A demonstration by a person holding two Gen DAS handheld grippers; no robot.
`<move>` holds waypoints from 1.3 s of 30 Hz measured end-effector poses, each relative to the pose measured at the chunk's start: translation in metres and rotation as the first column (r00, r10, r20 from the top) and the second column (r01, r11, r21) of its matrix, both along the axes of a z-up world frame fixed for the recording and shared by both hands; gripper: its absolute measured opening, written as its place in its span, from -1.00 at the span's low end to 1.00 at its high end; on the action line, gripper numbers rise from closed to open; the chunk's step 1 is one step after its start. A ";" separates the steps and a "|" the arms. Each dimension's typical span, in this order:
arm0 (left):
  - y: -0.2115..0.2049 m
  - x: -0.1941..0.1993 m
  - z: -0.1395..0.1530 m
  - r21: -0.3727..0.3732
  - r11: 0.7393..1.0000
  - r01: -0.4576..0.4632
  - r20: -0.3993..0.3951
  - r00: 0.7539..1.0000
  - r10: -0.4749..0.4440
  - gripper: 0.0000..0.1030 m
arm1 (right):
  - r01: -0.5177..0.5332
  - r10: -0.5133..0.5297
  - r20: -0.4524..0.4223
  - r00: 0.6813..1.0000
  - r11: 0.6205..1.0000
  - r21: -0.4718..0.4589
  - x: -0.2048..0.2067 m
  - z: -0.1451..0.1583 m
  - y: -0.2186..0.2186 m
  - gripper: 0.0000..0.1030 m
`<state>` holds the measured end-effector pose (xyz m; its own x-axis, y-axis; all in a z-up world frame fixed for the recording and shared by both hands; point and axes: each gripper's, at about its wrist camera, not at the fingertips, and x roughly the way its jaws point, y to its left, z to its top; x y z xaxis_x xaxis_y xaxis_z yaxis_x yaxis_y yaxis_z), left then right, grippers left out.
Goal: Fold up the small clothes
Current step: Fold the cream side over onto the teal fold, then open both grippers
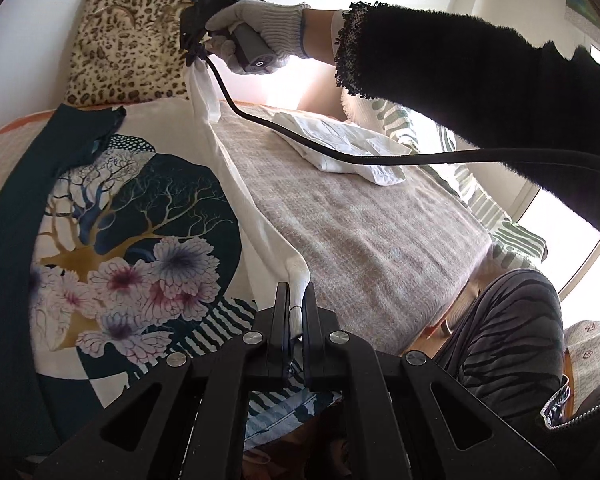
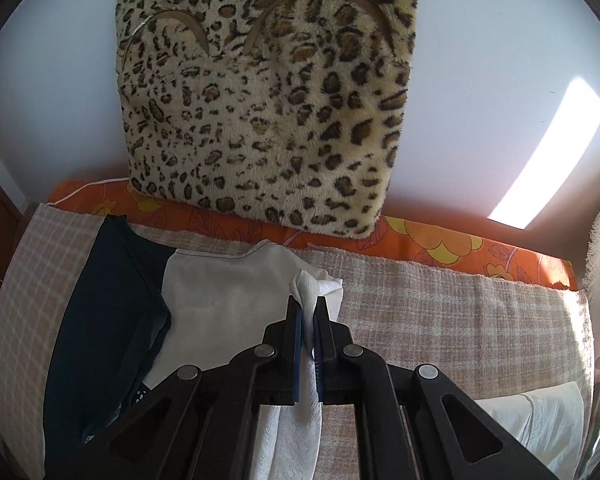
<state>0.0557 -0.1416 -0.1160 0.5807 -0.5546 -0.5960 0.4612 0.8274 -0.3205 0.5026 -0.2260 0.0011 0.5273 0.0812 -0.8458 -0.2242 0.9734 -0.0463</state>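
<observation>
On the plaid bed cover [image 1: 360, 216] a printed white top [image 1: 140, 208] lies spread flat, tree-and-flower print upward, dark sleeve side away from the grippers. A folded white garment [image 1: 340, 148] sits well apart on the same cover, and a leopard-print cushion [image 2: 268, 92] leans against the wall behind. Right gripper [image 2: 309, 312] is clamped on the upper corner of the top's white edge; left gripper [image 1: 296, 300] is clamped on the lower corner, the edge raised and stretched between them. Judgement: the first lengthwise fold is in hand. Next move calls for both corners to travel together across the print, edge kept taut, then lowered evenly before release.
</observation>
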 end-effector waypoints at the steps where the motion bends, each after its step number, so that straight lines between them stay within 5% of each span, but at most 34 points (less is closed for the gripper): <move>1: 0.005 0.000 -0.002 -0.007 1.000 -0.011 -0.010 1.000 0.011 -0.94 | -0.009 0.009 -0.001 1.000 1.000 -0.009 0.001 -0.003 0.011 -0.95; 10: 0.032 -0.001 -0.017 -0.038 0.995 -0.089 -0.061 0.994 0.087 -0.94 | -0.077 0.074 -0.037 0.997 0.994 -0.076 0.005 -0.035 0.088 -0.95; 35: 0.075 0.003 -0.036 -0.025 0.986 -0.167 -0.123 0.979 0.162 -0.94 | -0.095 0.089 -0.083 0.993 0.993 -0.072 0.024 -0.076 0.147 -0.94; 37: 0.077 0.002 -0.034 -0.005 0.985 -0.172 -0.133 0.976 0.170 -0.93 | -0.112 0.110 -0.104 0.988 0.994 -0.009 0.026 -0.076 0.147 -0.80; 39: 0.080 0.000 -0.031 0.018 0.981 -0.195 -0.136 0.971 0.195 -0.80 | -0.122 0.130 -0.090 0.987 0.989 0.087 0.023 -0.064 0.142 -0.30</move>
